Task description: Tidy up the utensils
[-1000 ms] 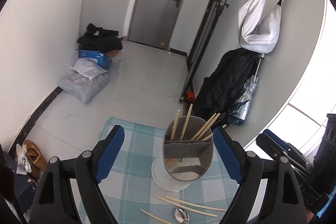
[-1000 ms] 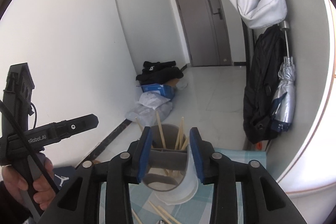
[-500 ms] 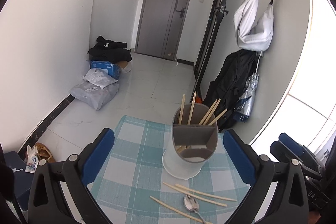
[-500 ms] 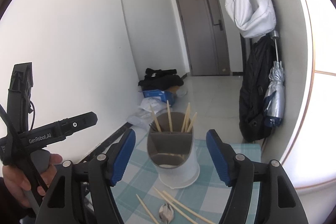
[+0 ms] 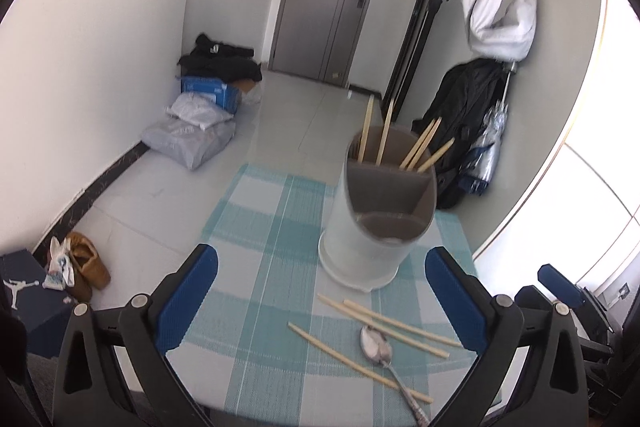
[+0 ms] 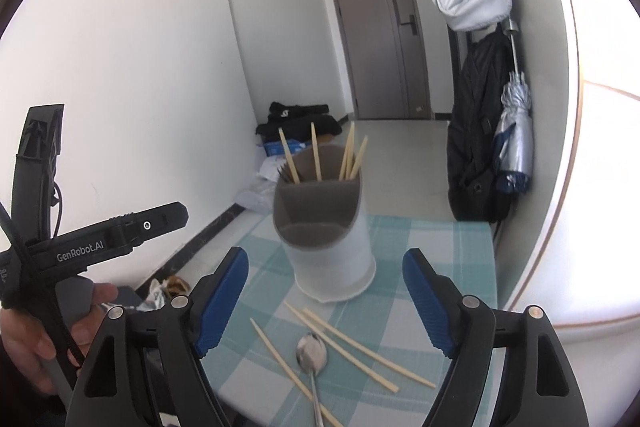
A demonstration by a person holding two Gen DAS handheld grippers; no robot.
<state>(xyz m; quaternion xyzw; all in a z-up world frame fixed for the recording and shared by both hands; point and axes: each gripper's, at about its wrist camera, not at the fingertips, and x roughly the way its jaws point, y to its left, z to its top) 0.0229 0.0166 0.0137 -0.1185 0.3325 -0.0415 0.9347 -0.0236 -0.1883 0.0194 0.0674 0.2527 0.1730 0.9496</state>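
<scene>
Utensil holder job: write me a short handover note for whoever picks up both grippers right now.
Left gripper: open, empty.
Right gripper: jaws have just been opening, nothing between them; treat as open and empty.
Utensil holder stands upright on the checked cloth; several chopsticks already stand in its rear compartment.
Left to do: three loose chopsticks and one spoon lie on the cloth in front of the holder, the spoon across one chopstick. Front compartment looks empty.
</scene>
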